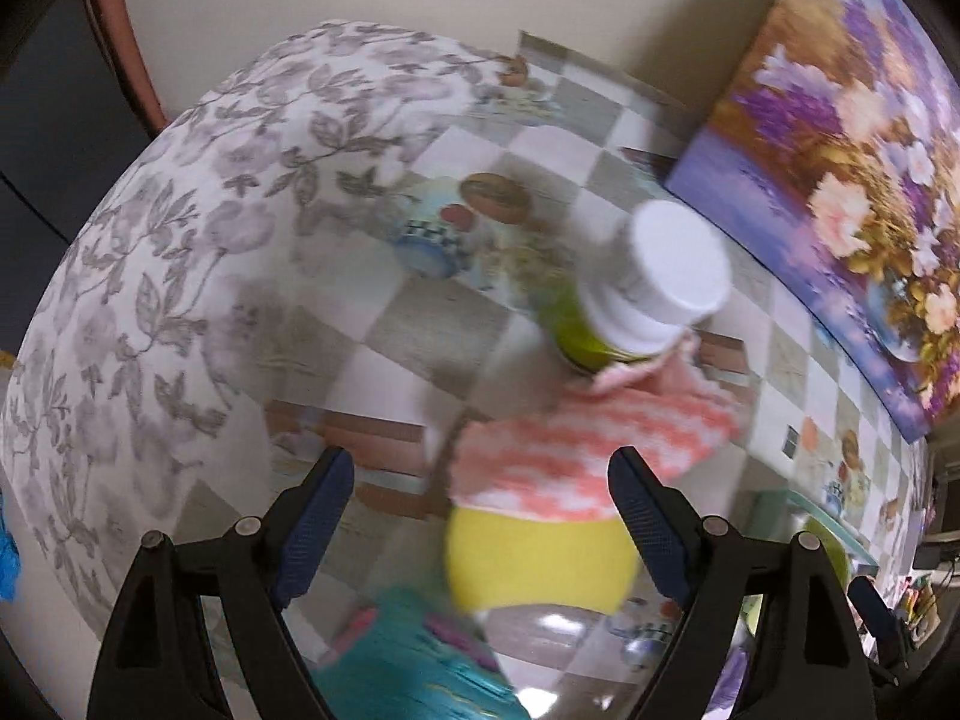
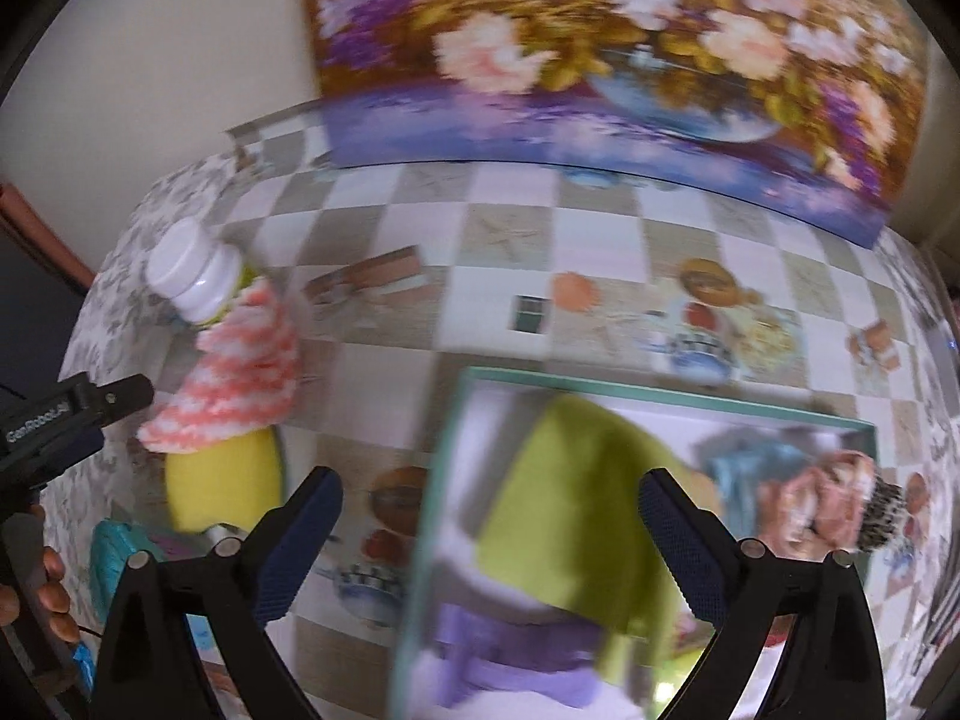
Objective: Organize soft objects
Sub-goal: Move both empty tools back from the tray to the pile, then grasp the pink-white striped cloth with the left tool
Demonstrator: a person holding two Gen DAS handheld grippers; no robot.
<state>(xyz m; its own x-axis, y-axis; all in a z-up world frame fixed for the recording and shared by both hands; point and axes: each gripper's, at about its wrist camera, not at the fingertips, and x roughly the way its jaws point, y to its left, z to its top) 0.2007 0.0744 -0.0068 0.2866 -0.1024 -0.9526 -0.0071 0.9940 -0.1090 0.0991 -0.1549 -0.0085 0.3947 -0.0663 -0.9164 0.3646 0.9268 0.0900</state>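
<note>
While both hand-held grippers hung wide and empty, the left hand-held gripper (image 1: 483,516) faced the pink-and-white fluffy cloth (image 1: 576,450) draped between a yellow sponge (image 1: 540,558) and a white-capped bottle (image 1: 636,294) on the tabletop (image 1: 384,324). Tugging that cloth would likely topple the bottle. The right hand-held gripper (image 2: 489,540) hovered over the teal-rimmed box (image 2: 660,399) of cloths.

Fuzzy knit cloth (image 1: 576,450), glossy plastic bottle cap (image 1: 678,258), seemingly smooth tablecloth (image 1: 420,330)

Checkered table (image 2: 456,222) carries box (image 2: 660,396), bottle (image 2: 198,276), painting (image 2: 600,60).
</note>
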